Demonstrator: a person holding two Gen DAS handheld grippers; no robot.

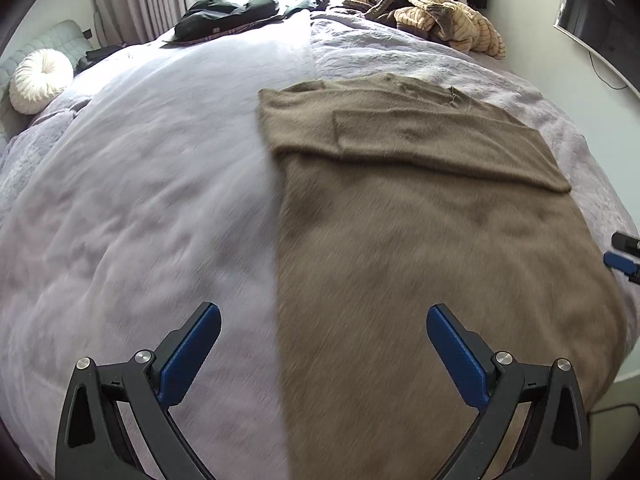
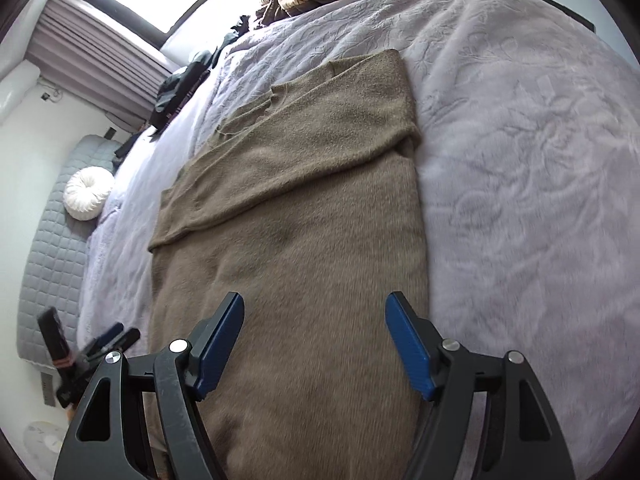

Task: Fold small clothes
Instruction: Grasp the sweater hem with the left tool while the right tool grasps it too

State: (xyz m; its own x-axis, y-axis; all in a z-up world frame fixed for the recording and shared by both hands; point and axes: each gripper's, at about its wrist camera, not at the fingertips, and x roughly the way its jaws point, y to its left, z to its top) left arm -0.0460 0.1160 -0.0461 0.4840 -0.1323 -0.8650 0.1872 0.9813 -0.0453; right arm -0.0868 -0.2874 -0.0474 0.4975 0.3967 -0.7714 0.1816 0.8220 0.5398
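Sweater point(image 1: 420, 208), brown, lies flat on the bed point(image 1: 140, 200), both sleeves apparently folded across its chest. Left gripper point(image 1: 323, 356) hangs over its near left edge, jaws spread, empty. Right gripper point(image 2: 314, 344) hangs over its lower part, jaws spread, empty.

brown knit sweater point(image 1: 420, 208) lies flat, sleeves folded in.

No writing, label, brand, number or sign can be read anywhere in either view.
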